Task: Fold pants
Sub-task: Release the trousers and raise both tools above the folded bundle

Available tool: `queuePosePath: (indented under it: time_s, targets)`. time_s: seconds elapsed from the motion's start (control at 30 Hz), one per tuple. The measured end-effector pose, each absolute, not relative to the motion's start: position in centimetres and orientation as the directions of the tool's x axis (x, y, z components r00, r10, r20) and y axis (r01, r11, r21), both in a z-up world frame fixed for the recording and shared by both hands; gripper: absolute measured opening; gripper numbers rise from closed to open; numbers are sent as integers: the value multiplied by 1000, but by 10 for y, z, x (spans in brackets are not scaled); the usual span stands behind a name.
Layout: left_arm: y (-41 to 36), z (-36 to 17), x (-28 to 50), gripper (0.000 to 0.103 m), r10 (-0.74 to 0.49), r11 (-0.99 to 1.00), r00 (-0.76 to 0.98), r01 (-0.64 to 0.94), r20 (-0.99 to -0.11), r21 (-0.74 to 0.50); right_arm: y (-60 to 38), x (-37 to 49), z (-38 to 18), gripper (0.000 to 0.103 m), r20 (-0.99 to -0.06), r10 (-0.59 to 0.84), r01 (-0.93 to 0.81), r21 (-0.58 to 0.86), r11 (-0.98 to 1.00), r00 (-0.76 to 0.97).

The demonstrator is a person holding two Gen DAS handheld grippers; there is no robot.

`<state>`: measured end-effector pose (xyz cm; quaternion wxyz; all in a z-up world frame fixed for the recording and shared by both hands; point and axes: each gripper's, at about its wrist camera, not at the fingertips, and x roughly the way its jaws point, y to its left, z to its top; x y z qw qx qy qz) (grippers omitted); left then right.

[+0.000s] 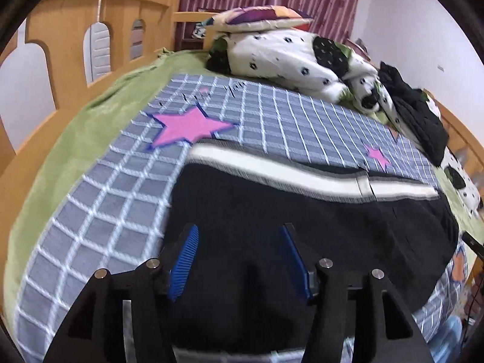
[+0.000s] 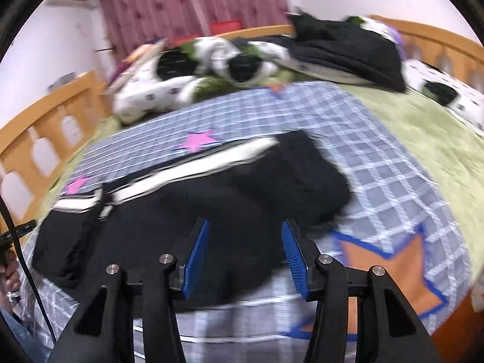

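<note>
Black pants (image 1: 302, 217) with a white side stripe (image 1: 272, 166) lie flat on a grey checked blanket (image 1: 106, 196). My left gripper (image 1: 239, 230) is open just above the pants, with nothing between its blue pads. In the right wrist view the same pants (image 2: 227, 187) lie folded over in a broad band with the white stripe (image 2: 193, 163) along the far edge. My right gripper (image 2: 245, 227) is open and empty above the near edge of the pants. This view is blurred by motion.
The checked blanket with pink stars (image 1: 187, 127) and an orange star (image 2: 402, 269) covers a green sheet (image 1: 90, 127). A bundled white spotted quilt (image 1: 287, 57), a pillow (image 1: 260, 18) and a black garment (image 1: 417, 115) lie at the far side. A wooden rail (image 1: 60, 36) bounds the bed.
</note>
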<state>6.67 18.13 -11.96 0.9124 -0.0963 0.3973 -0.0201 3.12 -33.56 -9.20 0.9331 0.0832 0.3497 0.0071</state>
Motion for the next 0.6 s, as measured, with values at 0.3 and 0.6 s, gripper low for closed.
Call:
queuePosePath:
  time_s: [0.3,0.6]
  targets:
    - [159,-148,26,54,-77,991,651,-32,-756,-128,-290,60,-163,45,-766,62,-42,45,998,639]
    - [166,-140,11,54,-177,951,657,-76,-733,-299,-197,43,-148,47,-725,280,-289,116,950,629]
